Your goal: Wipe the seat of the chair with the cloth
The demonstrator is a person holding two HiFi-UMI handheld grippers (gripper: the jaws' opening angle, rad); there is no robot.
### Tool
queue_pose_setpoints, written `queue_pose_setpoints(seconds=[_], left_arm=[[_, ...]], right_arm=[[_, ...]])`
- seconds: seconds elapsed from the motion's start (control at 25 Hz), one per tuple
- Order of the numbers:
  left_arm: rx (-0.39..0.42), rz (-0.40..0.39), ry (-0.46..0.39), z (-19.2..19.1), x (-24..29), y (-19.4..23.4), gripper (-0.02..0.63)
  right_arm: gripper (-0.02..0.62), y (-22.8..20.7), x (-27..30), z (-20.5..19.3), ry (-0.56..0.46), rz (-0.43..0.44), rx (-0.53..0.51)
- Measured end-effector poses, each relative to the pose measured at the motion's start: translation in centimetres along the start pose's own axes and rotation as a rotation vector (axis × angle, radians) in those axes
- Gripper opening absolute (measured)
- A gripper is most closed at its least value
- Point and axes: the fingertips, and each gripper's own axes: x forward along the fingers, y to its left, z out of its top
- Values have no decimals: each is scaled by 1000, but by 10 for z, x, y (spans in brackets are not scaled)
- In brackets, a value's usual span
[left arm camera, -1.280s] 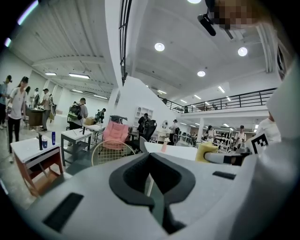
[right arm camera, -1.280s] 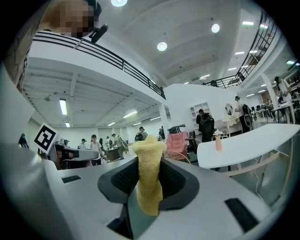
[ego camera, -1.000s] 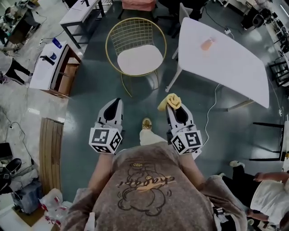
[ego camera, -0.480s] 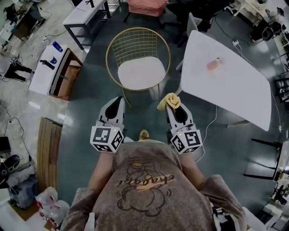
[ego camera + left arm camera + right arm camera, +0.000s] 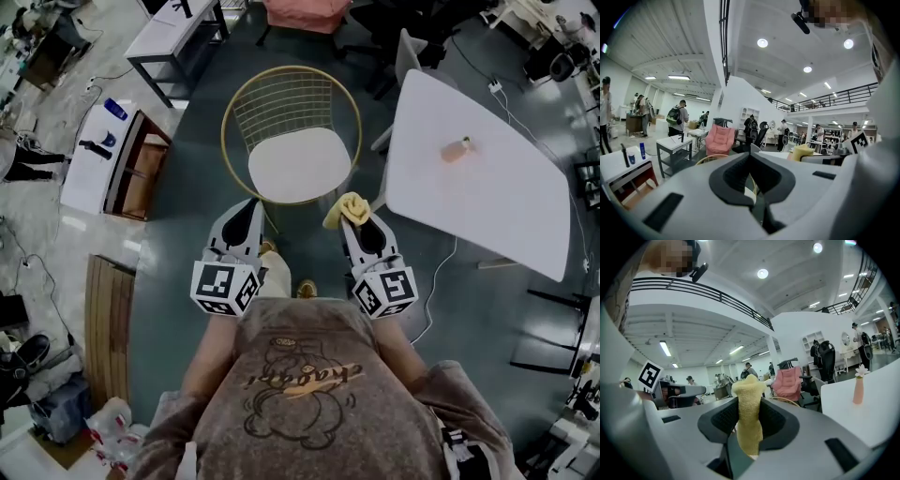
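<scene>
None of the wiping is judged done: the cloth is clamped in the right gripper and held in the air just short of the chair, whose seat is not touched. The left gripper is closed on nothing. Free approach is noted at the seat's front; the wire back rims it behind, and the white table stands near on the right.

Your cloth: pale yellow all over, no print. Chair at 12 o'clock: gold wire frame; seat plain off-white. Your left gripper and right gripper: light grey shells, black jaw pads. Marker cubes: black squares on white. Table at 2 o'clock: plain white, with a salmon-pink bottle. Floor: dark blue-grey. Your shirt: taupe, cartoon print, orange lettering.
</scene>
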Motion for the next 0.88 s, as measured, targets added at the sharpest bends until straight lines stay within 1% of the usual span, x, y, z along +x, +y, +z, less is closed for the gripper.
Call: queue_pose_setpoints(seconds=[0.12, 0.24, 0.44, 0.64, 0.88], left_arm=[[11, -23, 5, 6, 23, 22, 9], [41, -41, 17, 13, 47, 47, 9], [61, -104, 37, 24, 86, 74, 9], [68, -152, 55, 27, 117, 92, 9], [48, -151, 66, 30, 149, 101, 9]], right_arm=[[132, -7, 29, 4, -8, -30, 9], [132, -10, 61, 11, -23, -49, 12], [132, -21, 106, 20, -30, -100, 17], [132, -31, 131, 18, -18, -141, 21], [132, -49, 148, 18, 3, -149, 33]])
